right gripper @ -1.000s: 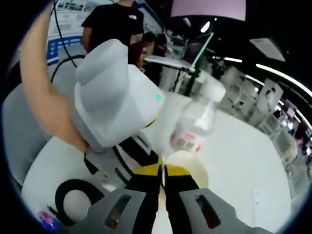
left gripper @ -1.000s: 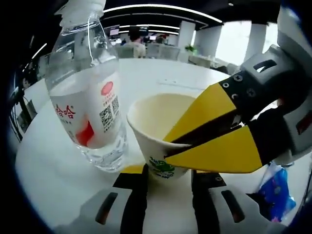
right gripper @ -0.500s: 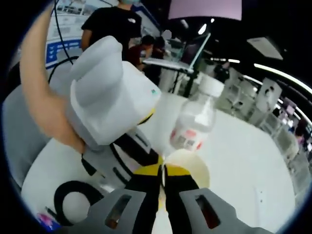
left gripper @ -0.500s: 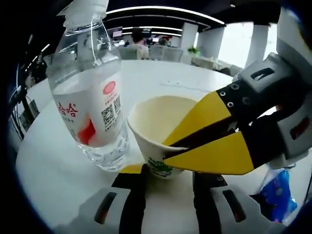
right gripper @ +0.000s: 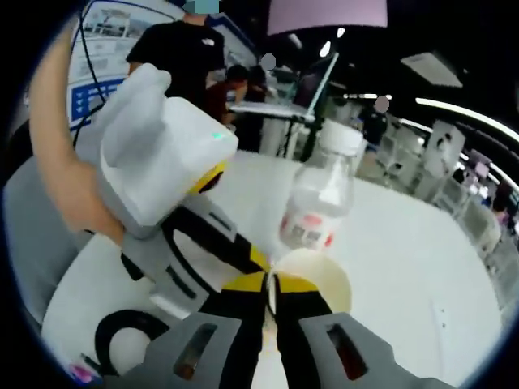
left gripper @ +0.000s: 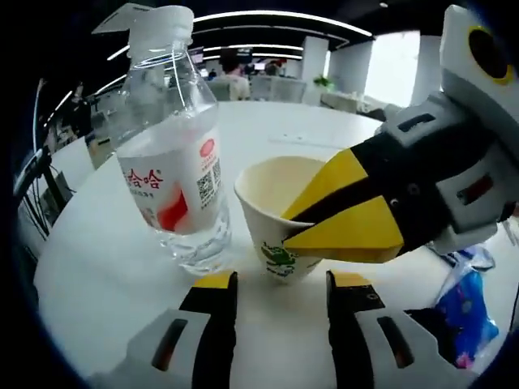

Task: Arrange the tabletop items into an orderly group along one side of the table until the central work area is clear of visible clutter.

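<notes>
Right gripper view puts my right gripper at the bottom of the frame, its yellow-tipped jaws pinched together on the near rim of the paper cup, one jaw inside the wall and one outside. Left gripper view shows that same grip from the side: the right gripper comes in from the right and clamps the rim of the cup, which stands upright on the white desk. My left gripper sits just short of the cup, its jaws parted with bare desk between them, holding nothing. Just beside the cup, nearly touching it, stands a clear water bottle with a white cap and a red-and-white label, partly filled. Near the right edge lies a blue plastic packet. Beyond the desk, people stand among office furniture under strip lights.
</notes>
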The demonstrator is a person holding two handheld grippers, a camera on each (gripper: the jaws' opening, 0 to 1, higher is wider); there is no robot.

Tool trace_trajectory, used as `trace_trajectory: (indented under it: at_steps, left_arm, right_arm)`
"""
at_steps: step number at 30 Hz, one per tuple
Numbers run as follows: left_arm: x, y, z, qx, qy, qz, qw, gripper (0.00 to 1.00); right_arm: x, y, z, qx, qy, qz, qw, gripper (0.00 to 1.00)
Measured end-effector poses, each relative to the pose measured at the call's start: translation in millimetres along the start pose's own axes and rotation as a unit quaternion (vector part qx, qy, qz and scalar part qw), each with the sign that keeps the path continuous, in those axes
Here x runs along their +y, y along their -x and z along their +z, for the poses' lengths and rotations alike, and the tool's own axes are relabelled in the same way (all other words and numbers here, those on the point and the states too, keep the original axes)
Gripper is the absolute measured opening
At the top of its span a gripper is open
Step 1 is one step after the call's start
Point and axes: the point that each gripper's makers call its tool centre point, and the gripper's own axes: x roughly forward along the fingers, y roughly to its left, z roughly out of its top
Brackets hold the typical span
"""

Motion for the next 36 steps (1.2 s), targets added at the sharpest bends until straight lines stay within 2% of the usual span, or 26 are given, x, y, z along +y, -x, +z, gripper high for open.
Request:
trace_trajectory:
  at_steps: [4, 10, 14, 30, 36]
  left_arm:
    - [1.6, 4.1, -5.1, -0.001, 0.014, -0.001, 0.9999, 0.44]
    - [3.9, 10.4, -3.7, -0.009, 0.022, 0.001, 0.9997, 0.44]
    - [7.5, 9.5, -5.6, -0.009, 0.019, 0.002, 0.9998, 0.44]
    - [12.7, 21.8, -11.4, -0.006, 0.016, 0.001, 0.9999, 0.44]
    - [19.0, 30.9, -12.9, -0.005, 0.009, 0.003, 0.9999, 0.44]
  right_arm:
    - [4.6, -2.1, 1.4, 0.0, 0.008, 0.006, 0.9999, 0.01]
    - [4.6, -4.2, 0.2, 0.008, 0.014, 0.007, 0.9998, 0.02]
    - [5.2, -4.4, 3.7, 0.003, 0.011, 0.007, 0.9999, 0.1]
    - [0.0, 5.3, 10.9, -0.004, -0.001, -0.011, 0.9999, 0.24]
    - [-1.5, 12.9, 21.5, -0.02, -0.018, -0.024, 0.9994, 0.31]
